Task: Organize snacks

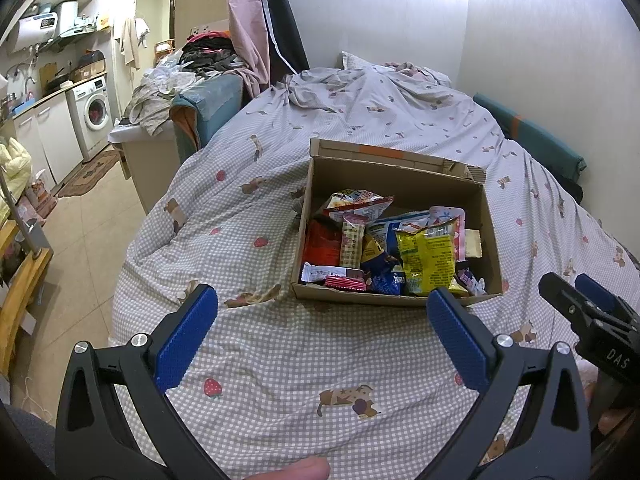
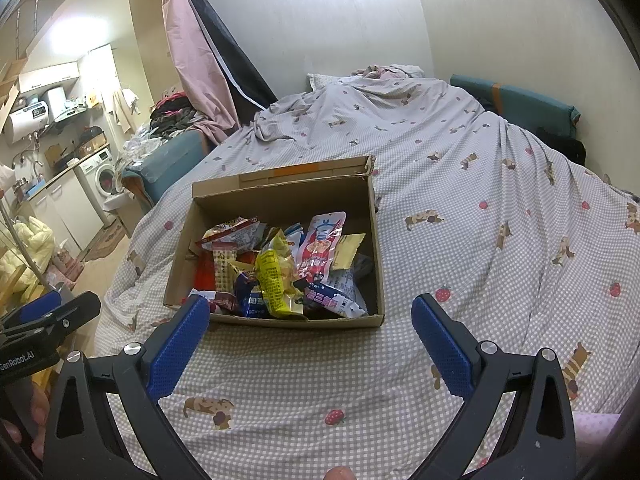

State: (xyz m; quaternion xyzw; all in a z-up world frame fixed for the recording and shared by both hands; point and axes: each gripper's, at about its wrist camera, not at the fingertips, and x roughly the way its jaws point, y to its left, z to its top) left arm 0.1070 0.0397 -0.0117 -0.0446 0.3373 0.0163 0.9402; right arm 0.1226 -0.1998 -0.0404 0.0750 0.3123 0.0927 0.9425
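An open cardboard box sits on the bed, filled with several snack packets. A yellow packet lies on top, with a red packet to its left and a white and red packet to its right. My left gripper is open, hovering just in front of the box's near wall with nothing between its blue pads. My right gripper is open too, held before the box's near edge. The right gripper shows at the right edge of the left wrist view.
The box rests on a checked bedsheet with bunched bedding at the far end. A wall runs behind and to the right. Left of the bed are a blue-covered piece of furniture, a washing machine and tiled floor.
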